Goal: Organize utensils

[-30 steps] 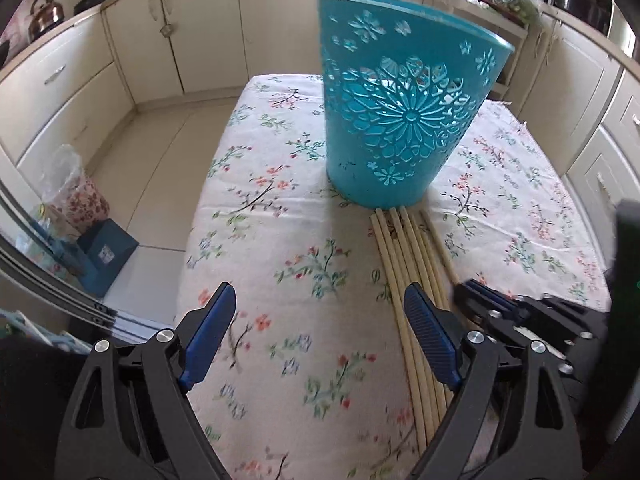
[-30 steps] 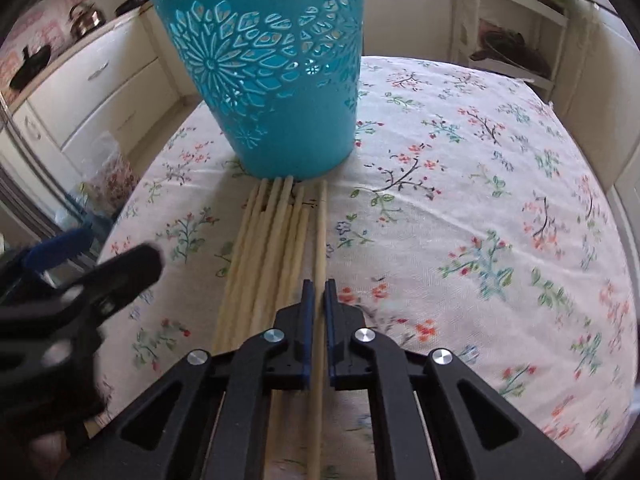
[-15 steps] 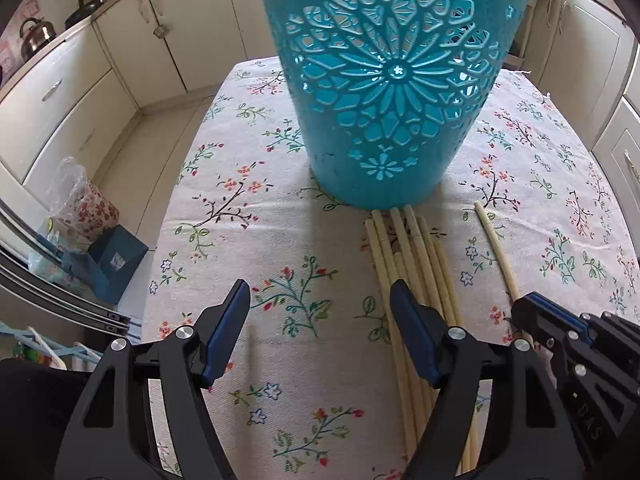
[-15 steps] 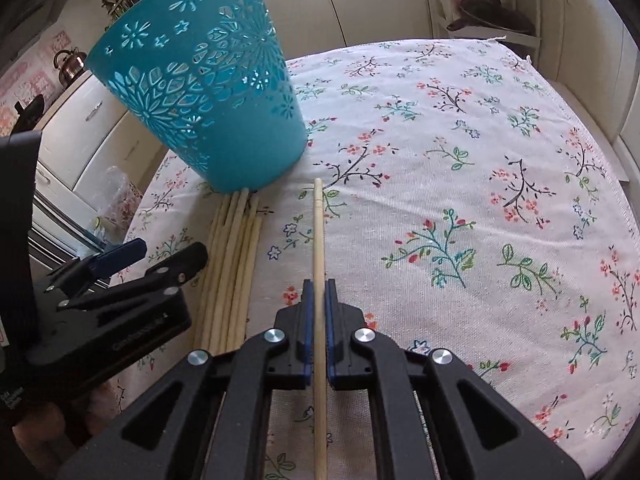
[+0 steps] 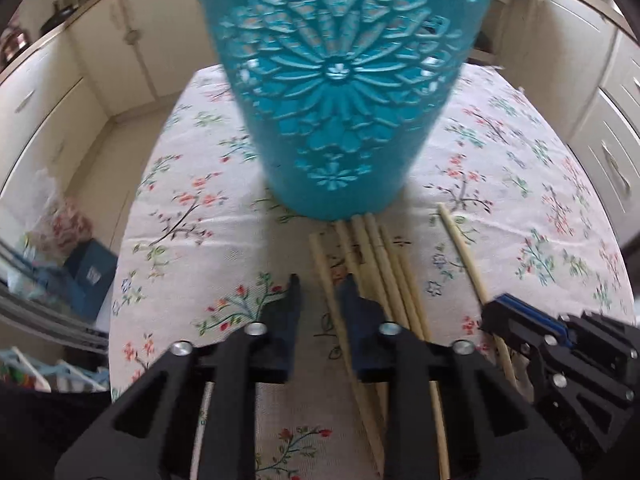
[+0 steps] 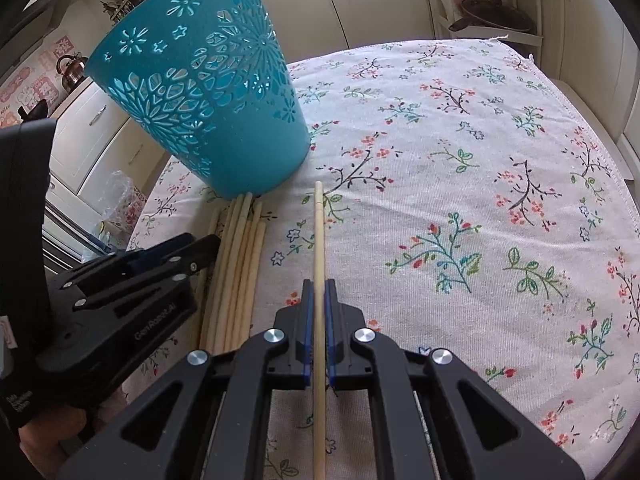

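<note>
Cream kitchen cabinets (image 5: 120, 52) lined the walls around a table draped in a floral tablecloth (image 6: 480, 184). A copper kettle (image 6: 72, 70) sat on the counter beside patterned pink wall tiles (image 6: 28, 88). An open shelf unit (image 6: 492, 4) stood in the far corner. Daylight fell across the pale tiled floor (image 5: 100, 152), where a clear plastic bag (image 5: 60, 216) and a blue box (image 5: 90, 276) sat.

"GenRobot.AI" printed on left gripper (image 6: 200, 254) body; rest unreadable.
</note>
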